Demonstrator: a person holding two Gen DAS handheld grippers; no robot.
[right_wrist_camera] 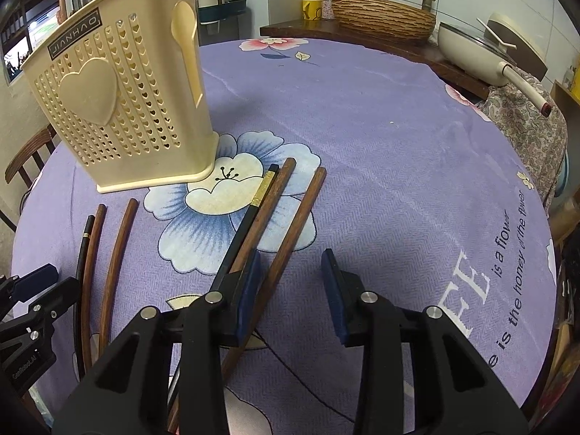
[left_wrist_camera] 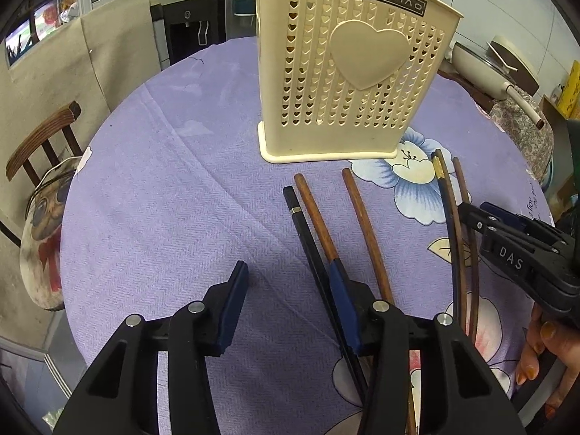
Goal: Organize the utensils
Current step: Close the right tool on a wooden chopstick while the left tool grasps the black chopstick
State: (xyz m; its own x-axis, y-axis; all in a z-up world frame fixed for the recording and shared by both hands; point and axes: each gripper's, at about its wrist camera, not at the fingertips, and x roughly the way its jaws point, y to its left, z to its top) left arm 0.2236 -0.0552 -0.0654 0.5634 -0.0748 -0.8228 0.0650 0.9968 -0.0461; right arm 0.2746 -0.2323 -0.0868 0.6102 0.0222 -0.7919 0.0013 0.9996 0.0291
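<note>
a cream perforated plastic utensil holder point(left_wrist_camera: 348, 72) with heart cutouts stands upright on the lilac floral tablecloth point(left_wrist_camera: 163, 188). slim wooden and black chopsticks point(right_wrist_camera: 290, 217) lie lengthwise, tips toward the holder. both the left gripper point(left_wrist_camera: 290, 311) and right gripper point(right_wrist_camera: 290, 297) tilt downward, jaws parted, clasping nothing.

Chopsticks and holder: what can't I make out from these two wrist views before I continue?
- Near ends of the chopsticks: both views, hidden under the gripper bodies.
- Holder interior: both views; top rim cut off in the left wrist view, so contents cannot be told.
- Right gripper: right wrist view, one brown chopstick lies between its fingers; contact with the pads unclear.
- Left gripper: right finger overlaps chopsticks; contact unclear.
</note>
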